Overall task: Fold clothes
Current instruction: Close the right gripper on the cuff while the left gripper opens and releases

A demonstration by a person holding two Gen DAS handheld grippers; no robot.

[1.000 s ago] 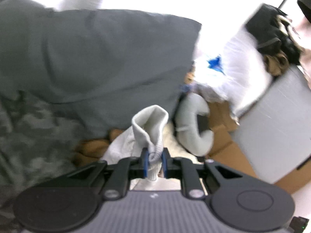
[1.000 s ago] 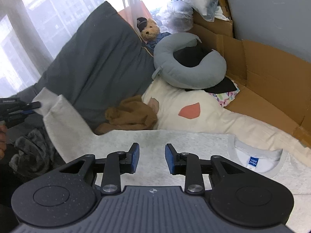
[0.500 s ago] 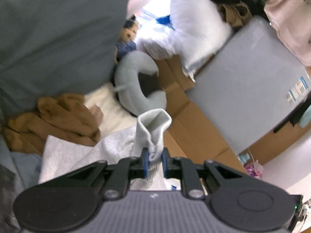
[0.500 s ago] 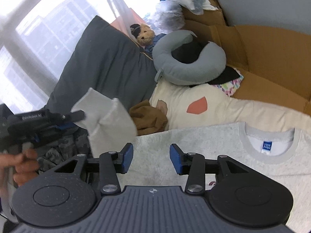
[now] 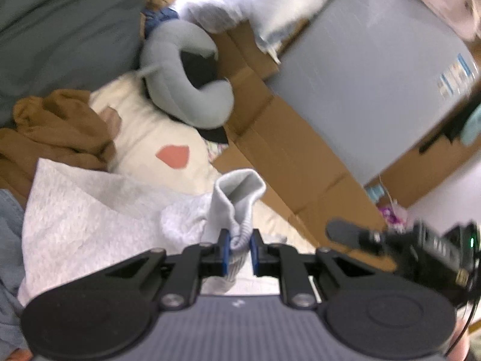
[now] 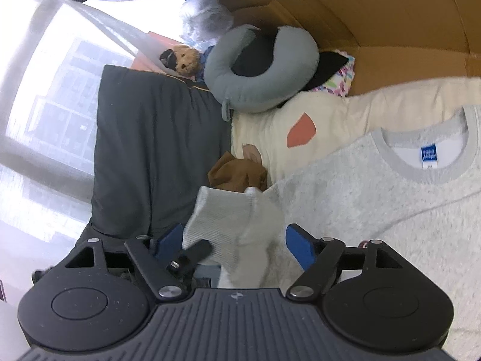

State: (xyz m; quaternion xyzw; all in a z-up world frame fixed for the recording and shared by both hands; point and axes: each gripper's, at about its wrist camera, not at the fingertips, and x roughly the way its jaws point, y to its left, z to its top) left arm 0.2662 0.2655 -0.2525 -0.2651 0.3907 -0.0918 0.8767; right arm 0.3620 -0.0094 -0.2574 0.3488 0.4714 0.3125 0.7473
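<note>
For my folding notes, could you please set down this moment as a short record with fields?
garment: grey sweatshirt, collar and blue label face up
left claw: shut on the sleeve cuff
right claw: open, its jaws have just been opening; the cuff lies between them, not pressed
under garment: cream blanket
nearby: neck pillow, brown cloth, dark cushion, teddy bear

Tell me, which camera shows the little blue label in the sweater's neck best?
The right wrist view. There the blue label sits in plain sight inside the grey sweater's open collar, though its print is too small to read. The left wrist view shows only the sweater's bunched sleeve and cuff; the label is out of sight there.
</note>
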